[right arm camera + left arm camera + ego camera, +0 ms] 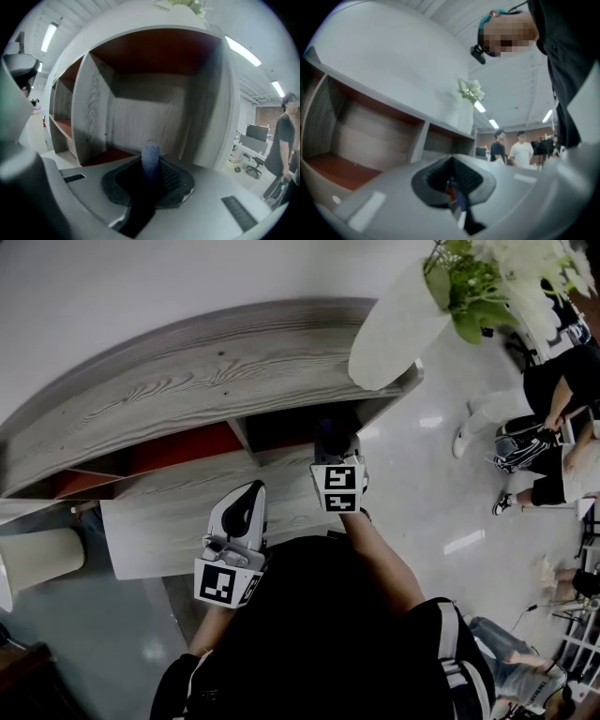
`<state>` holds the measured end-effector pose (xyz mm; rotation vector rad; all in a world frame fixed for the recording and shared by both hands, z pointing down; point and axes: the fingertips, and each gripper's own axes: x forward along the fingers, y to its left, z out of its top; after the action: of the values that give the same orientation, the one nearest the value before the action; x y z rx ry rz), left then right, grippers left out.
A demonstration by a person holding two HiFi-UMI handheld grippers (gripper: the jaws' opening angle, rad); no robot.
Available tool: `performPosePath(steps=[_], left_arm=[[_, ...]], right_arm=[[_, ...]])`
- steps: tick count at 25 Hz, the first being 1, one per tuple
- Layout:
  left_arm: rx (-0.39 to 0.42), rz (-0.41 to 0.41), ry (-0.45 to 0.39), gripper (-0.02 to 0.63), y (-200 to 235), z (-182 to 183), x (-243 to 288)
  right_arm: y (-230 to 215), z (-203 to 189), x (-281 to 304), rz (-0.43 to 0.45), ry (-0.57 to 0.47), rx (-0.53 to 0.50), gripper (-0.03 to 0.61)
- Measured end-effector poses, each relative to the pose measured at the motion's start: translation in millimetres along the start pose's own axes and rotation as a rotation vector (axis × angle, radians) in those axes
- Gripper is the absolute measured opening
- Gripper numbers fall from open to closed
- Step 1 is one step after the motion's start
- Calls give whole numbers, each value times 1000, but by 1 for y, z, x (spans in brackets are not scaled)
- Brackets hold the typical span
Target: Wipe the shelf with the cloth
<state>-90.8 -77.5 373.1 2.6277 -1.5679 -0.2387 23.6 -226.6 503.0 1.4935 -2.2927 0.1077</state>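
The grey wooden shelf (187, 371) has open compartments with red insides. My right gripper (336, 435) reaches toward the rightmost compartment (154, 112). It is shut on a blue-grey cloth (151, 157), and a fold of the cloth sticks up between the right gripper's (151, 168) jaws. The compartment's red floor (107, 155) lies just ahead of the cloth, and I cannot tell whether they touch. My left gripper (248, 495) hovers over the shelf's lower ledge (159, 526), shut and empty. In the left gripper view, the left gripper (452, 180) faces the middle compartments (370, 136).
A white vase (398, 324) with green and white flowers stands on the shelf's right end. A pale cylinder (42, 559) stands at the left near the floor. People sit and stand on the shiny floor to the right (553, 427).
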Motion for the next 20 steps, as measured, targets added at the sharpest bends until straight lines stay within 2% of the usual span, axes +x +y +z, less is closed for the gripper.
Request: performPosePath(steps=[3,6,14,20], left_arm=[[-2,-7,3,5,-1,0,2],[-2,-9,4,5,-1,-1,3],[-2,-14,12,5,0,-3,5],[-5,-17,13,5,1,-4,7]], right_arm=[[-14,-21,12,-35,106,-1,52],[-18,-35,23,-34,183,-11,52],[-11,-42,40,-10,274,-68,52],[-3,-38,55,29,299,-113,52]])
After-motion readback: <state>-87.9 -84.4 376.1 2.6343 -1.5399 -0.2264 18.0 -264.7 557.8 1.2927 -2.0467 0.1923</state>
